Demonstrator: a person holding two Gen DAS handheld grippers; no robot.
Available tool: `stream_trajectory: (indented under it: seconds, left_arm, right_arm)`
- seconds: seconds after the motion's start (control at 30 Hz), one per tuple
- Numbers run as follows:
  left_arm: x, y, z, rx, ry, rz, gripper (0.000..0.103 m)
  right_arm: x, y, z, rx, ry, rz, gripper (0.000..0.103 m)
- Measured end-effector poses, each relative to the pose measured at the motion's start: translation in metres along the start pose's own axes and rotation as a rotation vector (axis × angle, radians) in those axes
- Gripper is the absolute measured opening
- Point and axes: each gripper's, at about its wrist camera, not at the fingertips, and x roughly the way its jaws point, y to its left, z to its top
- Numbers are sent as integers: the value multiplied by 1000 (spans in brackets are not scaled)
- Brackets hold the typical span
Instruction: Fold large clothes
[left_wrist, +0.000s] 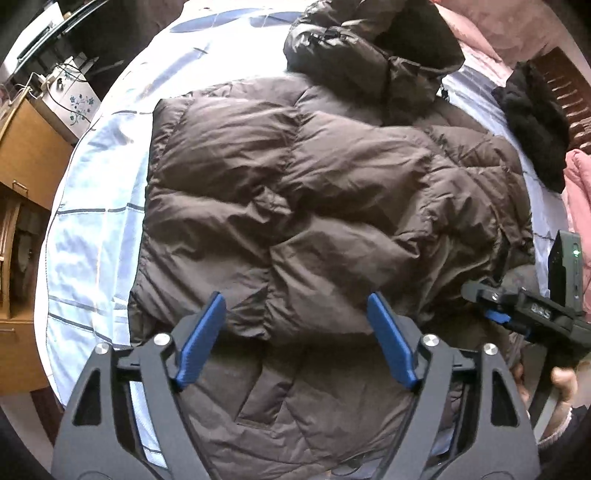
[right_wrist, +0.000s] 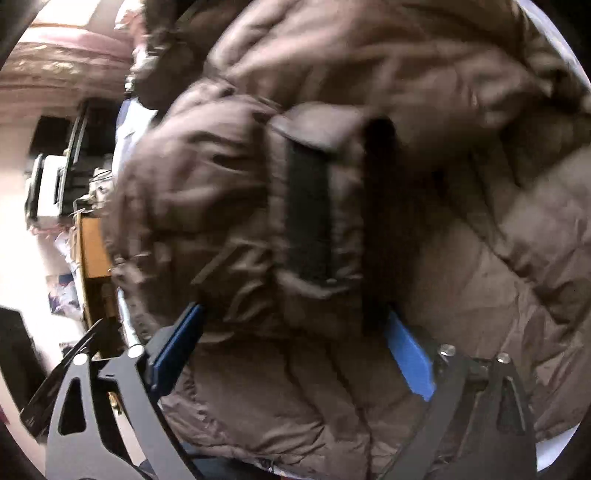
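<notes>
At 9 o'clock in the left wrist view, the bed is showing its pale blue sheet beside the brown down jacket, which is lying flat and occupying the centre. The left claw is hovering released over the hem at 6 o'clock, gripping nothing. At 4 o'clock, the right claw is working at the jacket's edge; in its own view its jaws are standing apart around a puffy sleeve cuff. Judgement: folding is barely starting; hood and body are remaining unfolded.
</notes>
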Motion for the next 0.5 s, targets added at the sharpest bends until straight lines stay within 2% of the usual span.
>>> stream_trajectory:
  seconds: [0.03,0.07,0.1,0.17,0.2,0.27,0.33,0.4,0.5]
  left_arm:
    - [5,2,-1,-1,14,7,80]
    - [7,3,-4,-3,25,13,80]
    - [13,5,-5,-10,42,21,80]
    - [28,11,-9,-37,88,30,78]
    - [37,16,-11,-66,127,15,73]
    - [56,36,-14,-181,210,-97,67]
    - [71,66,-18,-360,264,-230,67]
    - [76,92,-20,-487,258,-293,67]
    - [74,115,-15,-539,195,-282,68]
  right_arm:
    - [1,1,3,-18,-14,30,63]
    - [2,2,6,-33,-26,56,33]
    - [0,5,10,-48,-45,94,23]
    - [-9,15,16,-82,-116,128,17]
    - [-16,23,19,-114,-167,128,17]
    - [-30,37,27,-151,-237,138,17]
    - [-37,42,30,-167,-270,140,17]
    - [-43,44,33,-165,-285,149,17]
    - [-39,38,33,-158,-278,152,17]
